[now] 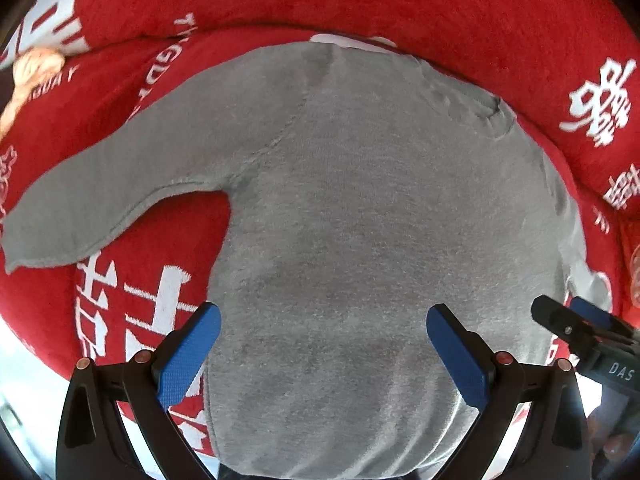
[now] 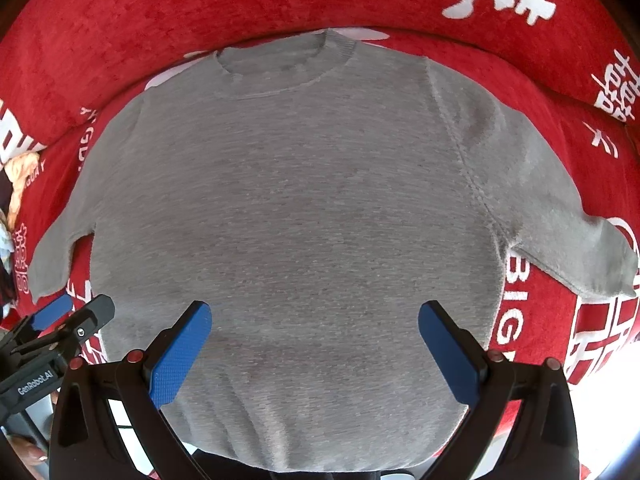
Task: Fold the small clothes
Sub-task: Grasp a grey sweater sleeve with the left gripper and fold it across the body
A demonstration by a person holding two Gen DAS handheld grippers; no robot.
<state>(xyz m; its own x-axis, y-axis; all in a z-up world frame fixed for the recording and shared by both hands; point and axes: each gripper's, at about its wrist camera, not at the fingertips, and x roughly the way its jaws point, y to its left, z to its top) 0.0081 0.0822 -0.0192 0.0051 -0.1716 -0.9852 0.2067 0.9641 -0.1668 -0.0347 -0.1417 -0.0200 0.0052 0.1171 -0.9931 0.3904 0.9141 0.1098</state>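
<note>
Sweater (image 2: pixel 288 208) collar (image 2: pixel 286 66) shows only from the right; both grippers' fingers (image 1: pixel 188 356) spread.

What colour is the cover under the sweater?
Red with white lettering, the cover under the grey sweater shows best in the right wrist view.

Setting: home, likely a sofa or bed | Surface: plush red cover (image 2: pixel 120 32) printed with large white characters and letters, folding up behind like a backrest | Laundry: grey sweater (image 2: pixel 288 208) spread flat on it | Edge: pale crumpled cloth (image 1: pixel 36 64) at left | Light: bright daylight at lower corners
</note>
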